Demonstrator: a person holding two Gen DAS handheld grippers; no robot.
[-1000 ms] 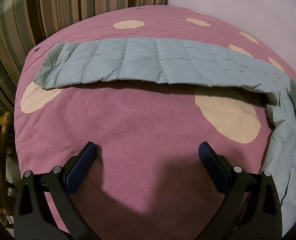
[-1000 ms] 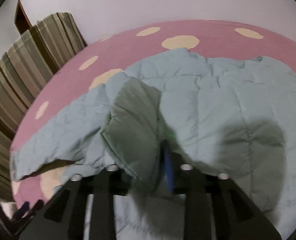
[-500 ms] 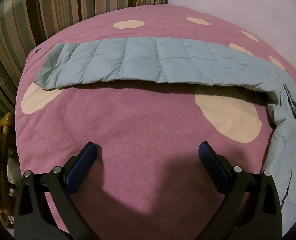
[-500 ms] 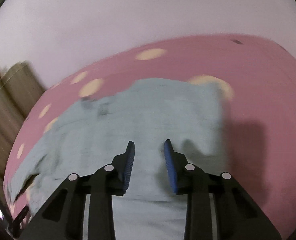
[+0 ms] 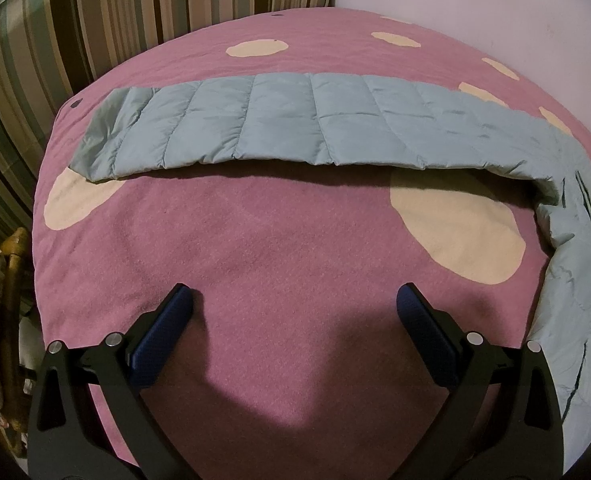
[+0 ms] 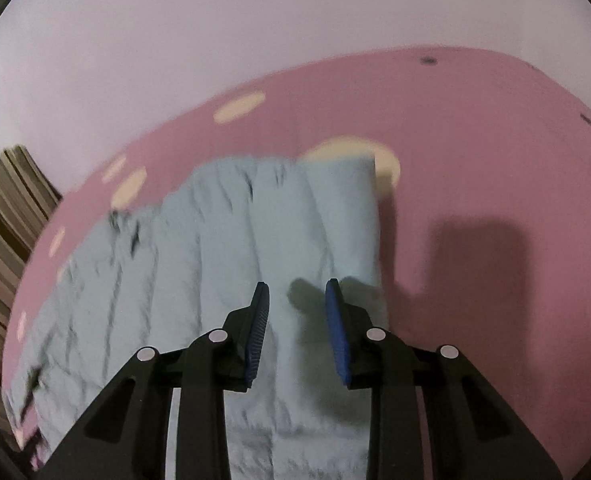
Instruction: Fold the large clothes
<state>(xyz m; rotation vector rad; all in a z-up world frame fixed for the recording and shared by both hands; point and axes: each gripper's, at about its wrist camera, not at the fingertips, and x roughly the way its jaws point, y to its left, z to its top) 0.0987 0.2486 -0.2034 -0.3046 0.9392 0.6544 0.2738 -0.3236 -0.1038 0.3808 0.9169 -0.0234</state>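
A pale blue quilted jacket lies on a pink bed cover with cream spots. In the left wrist view its long sleeve (image 5: 295, 128) stretches flat across the far side, and the body runs down the right edge. My left gripper (image 5: 293, 300) is open and empty above bare cover, short of the sleeve. In the right wrist view the jacket body (image 6: 231, 248) lies spread out, blurred by motion. My right gripper (image 6: 297, 296) is open and empty just above it, jaws a small gap apart.
The pink bed cover (image 5: 255, 240) fills the left wrist view. Striped cushions (image 5: 75, 20) stand at the far left, also in the right wrist view (image 6: 3, 208). A pale wall (image 6: 255, 20) runs behind the bed. A wicker chair (image 5: 7, 272) stands at the left edge.
My right gripper let go of the jacket's folded part, opened, and swung to the right over the jacket body. The left gripper has stayed still and open.
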